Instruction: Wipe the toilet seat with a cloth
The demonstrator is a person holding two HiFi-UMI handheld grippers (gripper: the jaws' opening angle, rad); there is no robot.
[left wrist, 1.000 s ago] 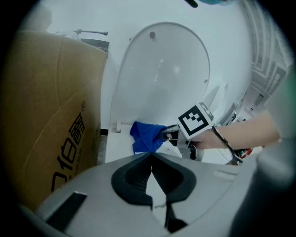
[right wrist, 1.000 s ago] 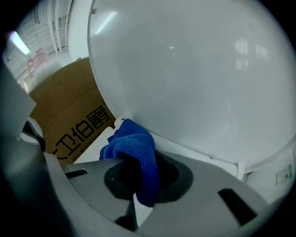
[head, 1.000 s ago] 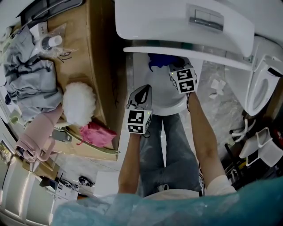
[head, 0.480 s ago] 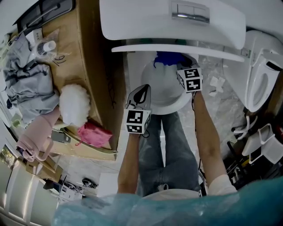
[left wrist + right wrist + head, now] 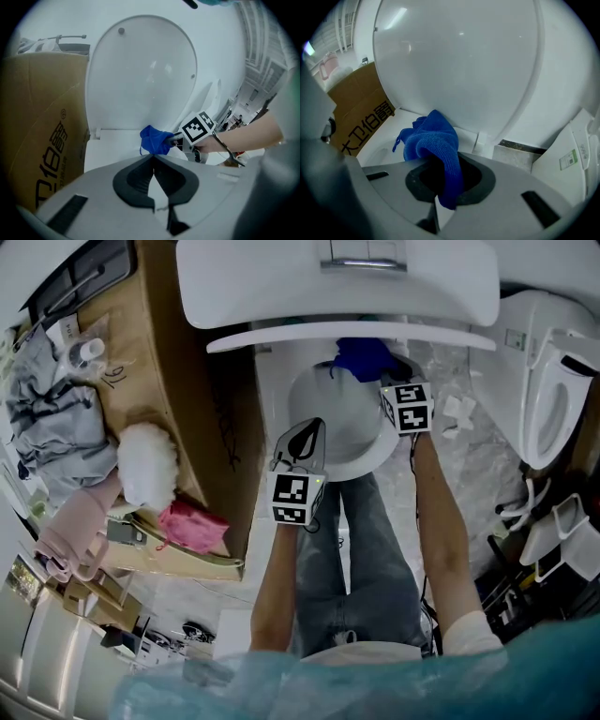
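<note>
The white toilet seat lies under the raised lid. My right gripper is shut on a blue cloth at the back right of the seat, near the hinge. In the right gripper view the blue cloth bulges out of the right gripper against the seat below the lid. My left gripper hovers over the seat's front left, shut and holding nothing. In the left gripper view the left gripper faces the cloth.
A cardboard box stands tight against the toilet's left side, with grey clothes, a white fluffy item and a pink bag on it. The cistern is behind. A second white seat leans at the right.
The right gripper with the blue cloth has slid a little to the right along the back of the seat. The left gripper has hardly moved. The head view has shifted.
</note>
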